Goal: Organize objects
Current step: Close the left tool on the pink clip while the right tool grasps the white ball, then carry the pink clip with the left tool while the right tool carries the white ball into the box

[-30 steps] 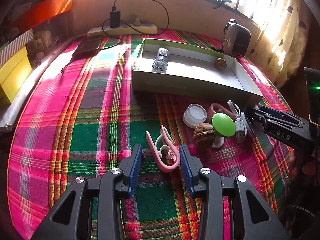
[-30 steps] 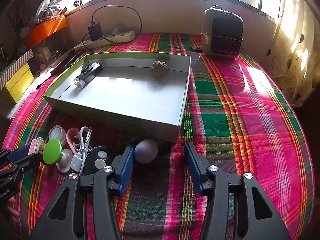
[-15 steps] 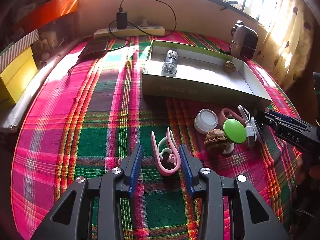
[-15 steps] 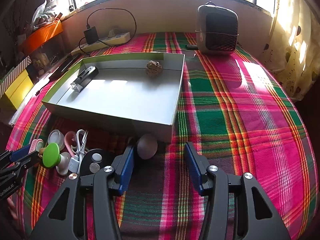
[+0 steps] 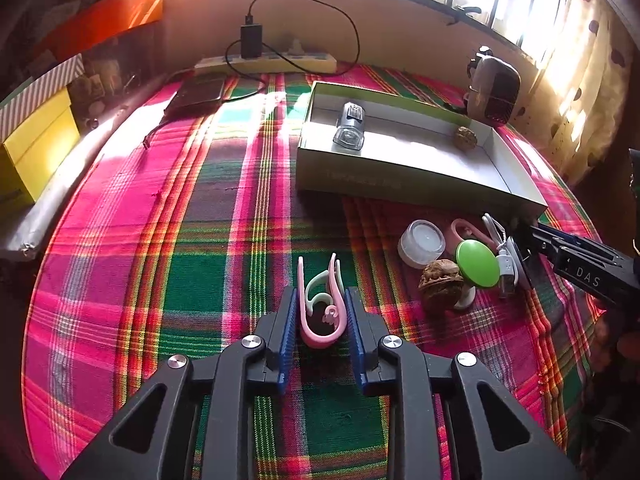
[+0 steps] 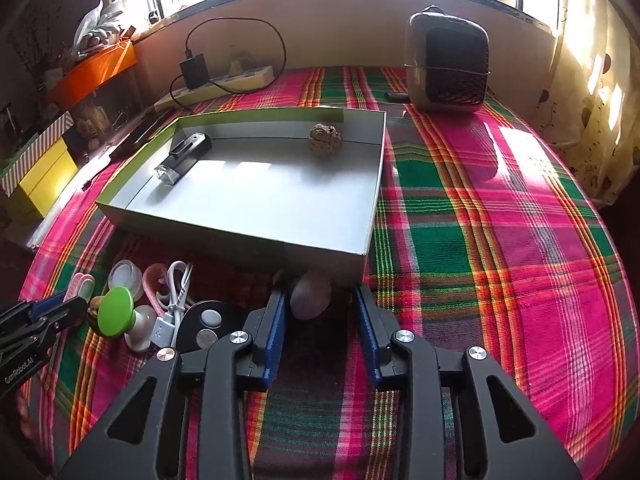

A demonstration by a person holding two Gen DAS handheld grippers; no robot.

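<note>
Presently, the shallow grey cardboard tray is found toward the plaid-clothed table's far edge, beyond both tools. The left gripper, its jaws just closed, is clamped on the pink looped plastic clip, whose long axis points trayward. The right gripper, just narrowed, is held unclamped about a pale round stone.

Each tool is built of matte black plastic arms with triangular cut-outs, joined by round silver screws near the front. The left tool carries two ribbed blue pads on the inner faces of its fingers, and the right tool has the same blue pads. Seen from the side, the left tool bears white lettering reading "GenRobot.AI", while the right tool's black body shows the white letters "DAS".
</note>
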